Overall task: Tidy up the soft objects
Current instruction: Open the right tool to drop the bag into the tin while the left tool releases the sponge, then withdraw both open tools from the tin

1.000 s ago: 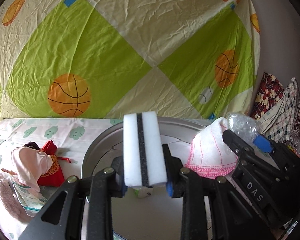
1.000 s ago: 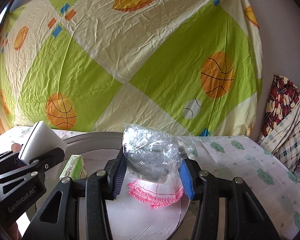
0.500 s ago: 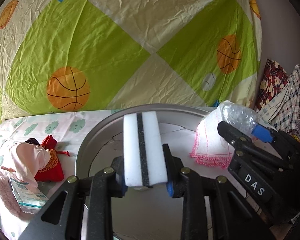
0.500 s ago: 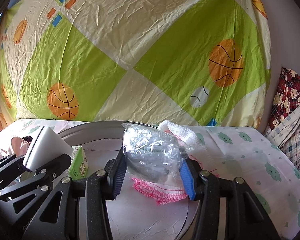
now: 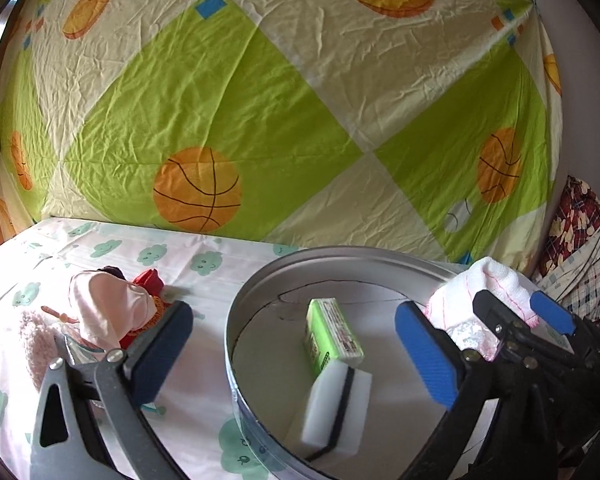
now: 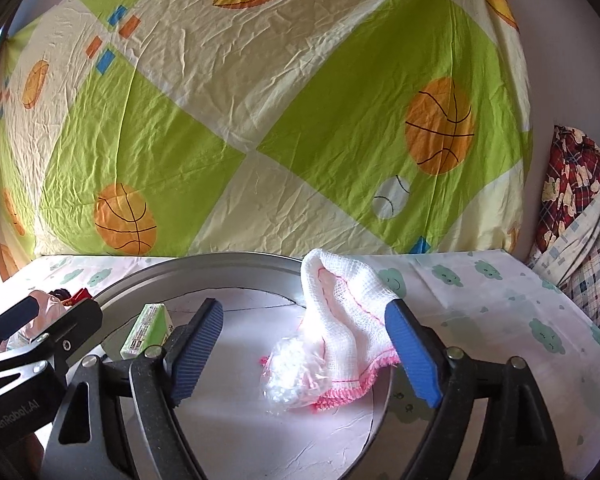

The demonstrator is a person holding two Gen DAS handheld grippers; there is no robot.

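Note:
A round metal tray [image 5: 236, 320] [image 6: 188, 266] stands on the cloud-print sheet. In it lie a white sponge with a black stripe [image 5: 336, 408], a green packet [image 5: 332, 334] [image 6: 148, 330], a clear plastic bag [image 6: 288, 372] and a white cloth with pink trim [image 6: 340, 312] [image 5: 496, 280] draped over the rim. My left gripper [image 5: 300, 356] is open above the sponge. My right gripper [image 6: 304, 348] is open around the bag and cloth, not holding them.
A pink cloth [image 5: 100, 308], a red pouch [image 5: 148, 280] and a fuzzy pink item [image 5: 32, 336] lie on the sheet left of the tray. A basketball-print sheet [image 5: 260, 120] hangs behind. Plaid fabrics [image 6: 580, 208] pile at the right.
Both grippers opened. The sponge dropped from the left gripper into the tray. The plastic bag dropped from the right gripper into the tray beside the cloth.

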